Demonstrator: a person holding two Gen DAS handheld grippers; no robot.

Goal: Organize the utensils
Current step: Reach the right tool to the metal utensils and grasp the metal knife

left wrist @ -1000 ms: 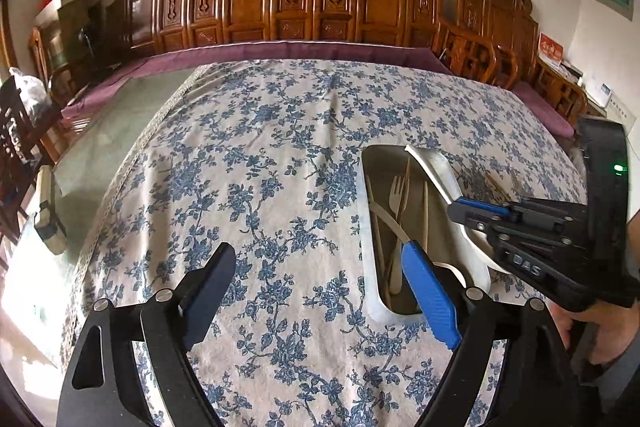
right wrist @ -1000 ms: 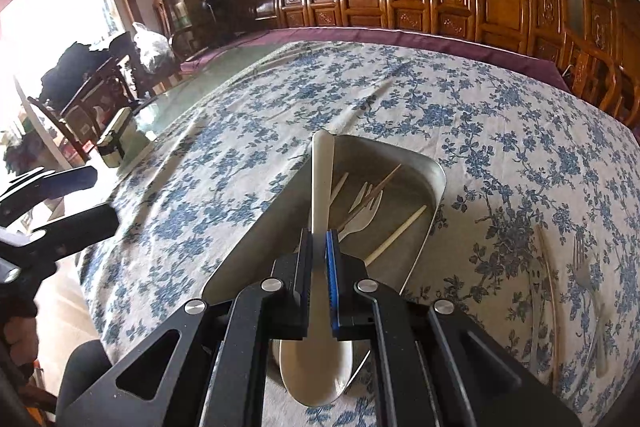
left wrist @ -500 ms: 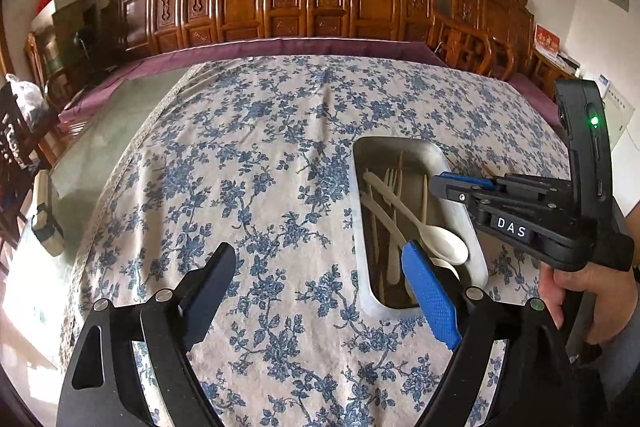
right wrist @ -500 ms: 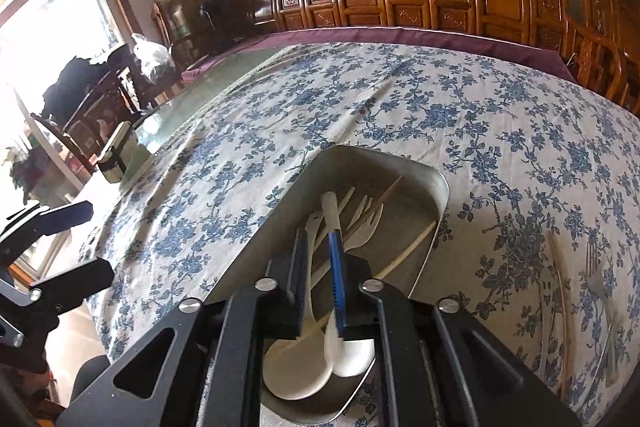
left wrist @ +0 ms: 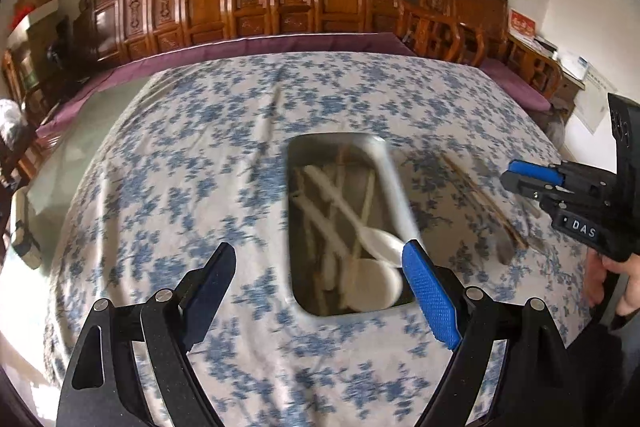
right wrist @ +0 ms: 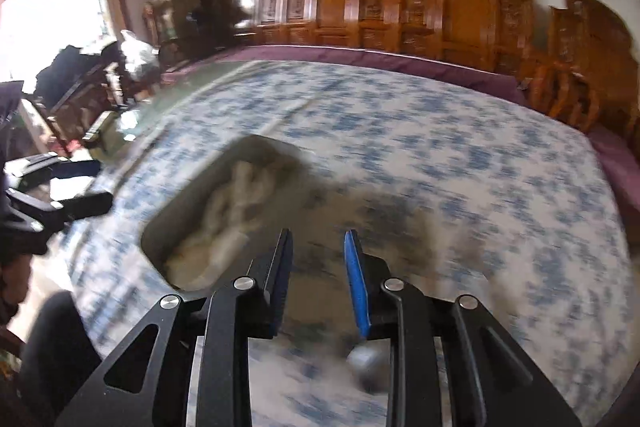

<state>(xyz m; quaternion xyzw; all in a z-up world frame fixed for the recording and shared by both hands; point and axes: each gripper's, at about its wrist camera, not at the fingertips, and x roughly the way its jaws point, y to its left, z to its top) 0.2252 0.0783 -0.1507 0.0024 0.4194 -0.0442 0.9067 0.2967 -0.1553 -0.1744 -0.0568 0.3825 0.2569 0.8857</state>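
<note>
Left gripper [left wrist: 316, 267] hanging over floral tablecloth [left wrist: 192, 163], jaws spread wide, nothing between them, blue pad overlapping near corner of metal tray [left wrist: 394, 187]

Right gripper [right wrist: 318, 247] sitting right of tray, jaws opening, nothing between them, blurred cloth showing through gap

White spoons [left wrist: 374, 277] lying in tray with pale forks and sticks

Chopsticks [left wrist: 486, 205] lying on cloth right of tray

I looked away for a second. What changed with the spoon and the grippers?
The right hand-held gripper let the white spoon go into the metal tray. It has swung right off the tray, jaws opening and empty. The left hand-held gripper stayed open and empty.
</note>
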